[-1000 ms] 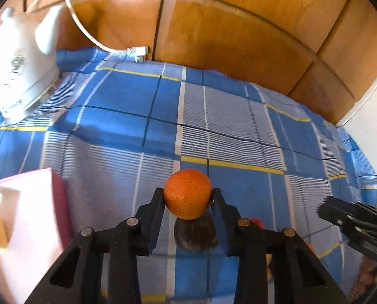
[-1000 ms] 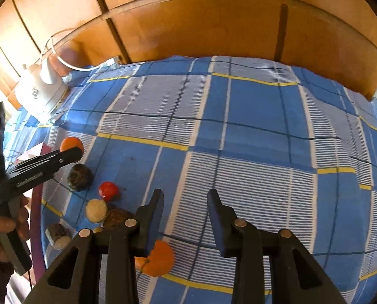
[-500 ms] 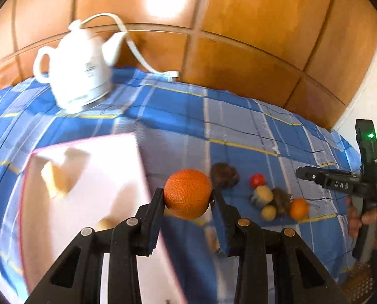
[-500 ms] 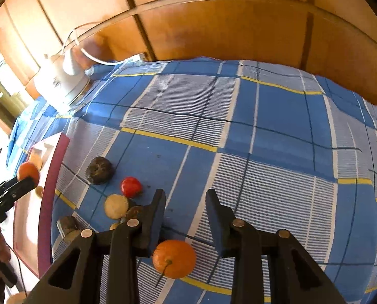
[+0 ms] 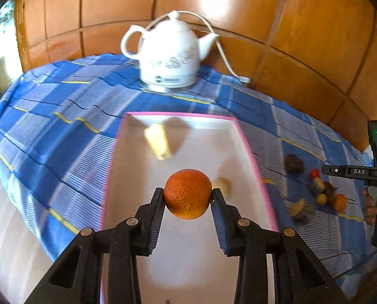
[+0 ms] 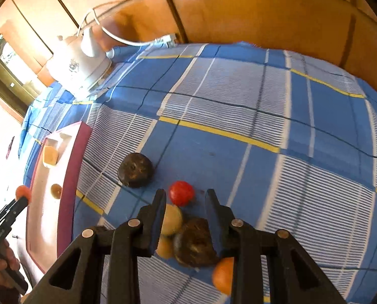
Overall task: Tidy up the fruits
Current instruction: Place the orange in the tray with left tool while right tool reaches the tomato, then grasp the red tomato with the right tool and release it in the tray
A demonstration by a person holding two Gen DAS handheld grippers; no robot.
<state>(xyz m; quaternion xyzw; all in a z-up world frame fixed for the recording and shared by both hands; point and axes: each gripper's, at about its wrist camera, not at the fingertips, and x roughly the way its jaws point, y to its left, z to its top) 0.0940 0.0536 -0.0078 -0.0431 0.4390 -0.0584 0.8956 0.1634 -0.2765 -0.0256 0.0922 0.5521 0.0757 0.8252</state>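
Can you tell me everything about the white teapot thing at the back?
The white kettle looks like glossy ceramic, shaped like a teapot: a loop handle, a curved spout, a knobbed lid and faint grey patterning on its side. It stands upright on a round base on the blue checked tablecloth, near the wooden wall, behind the pink-edged tray.

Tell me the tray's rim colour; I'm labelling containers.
Pink, around a white tray; clearest in the left wrist view.

Tray (image 5: 249, 152) sat on tabletop (image 5: 61, 136), kettle (image 5: 169, 55) behind it, fruit cluster (image 5: 320, 192) right of tray, two pieces (image 5: 158, 140) in tray.
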